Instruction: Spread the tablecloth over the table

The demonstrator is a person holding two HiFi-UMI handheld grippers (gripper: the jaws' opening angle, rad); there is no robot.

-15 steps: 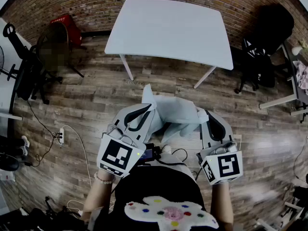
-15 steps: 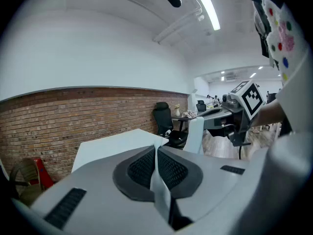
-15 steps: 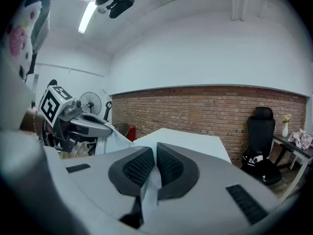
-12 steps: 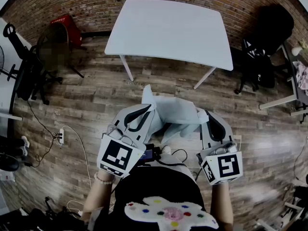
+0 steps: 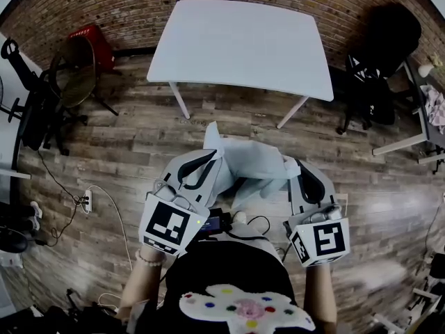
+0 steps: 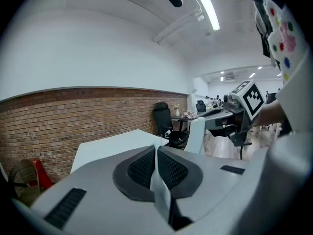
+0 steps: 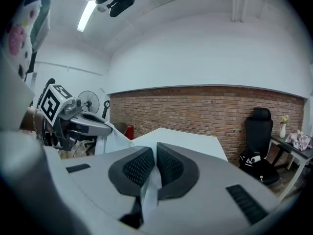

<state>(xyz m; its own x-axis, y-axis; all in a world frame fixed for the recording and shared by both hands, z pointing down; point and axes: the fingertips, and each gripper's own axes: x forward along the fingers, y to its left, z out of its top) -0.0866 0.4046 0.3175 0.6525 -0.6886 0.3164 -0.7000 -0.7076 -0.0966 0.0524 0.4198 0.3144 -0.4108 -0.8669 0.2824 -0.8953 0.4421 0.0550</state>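
Note:
A pale blue-white tablecloth [image 5: 250,165] hangs bunched between my two grippers, in front of the person and above the wooden floor. My left gripper [image 5: 208,155] is shut on one edge of the cloth; in the left gripper view a thin strip of cloth [image 6: 159,180] is pinched between the dark pads. My right gripper [image 5: 295,164] is shut on the other edge, with the cloth [image 7: 149,192] showing between its pads. The white table [image 5: 243,44] stands bare ahead, against the brick wall, some way beyond the cloth.
A red stool [image 5: 94,40] and a round-backed chair [image 5: 73,75] stand left of the table. A black office chair [image 5: 386,54] is to its right, another desk edge [image 5: 424,117] further right. A power strip with cables [image 5: 87,200] lies on the floor at left.
The view has shifted slightly; the table and the chairs sit a touch differently in the picture. Both grippers hold the cloth as before.

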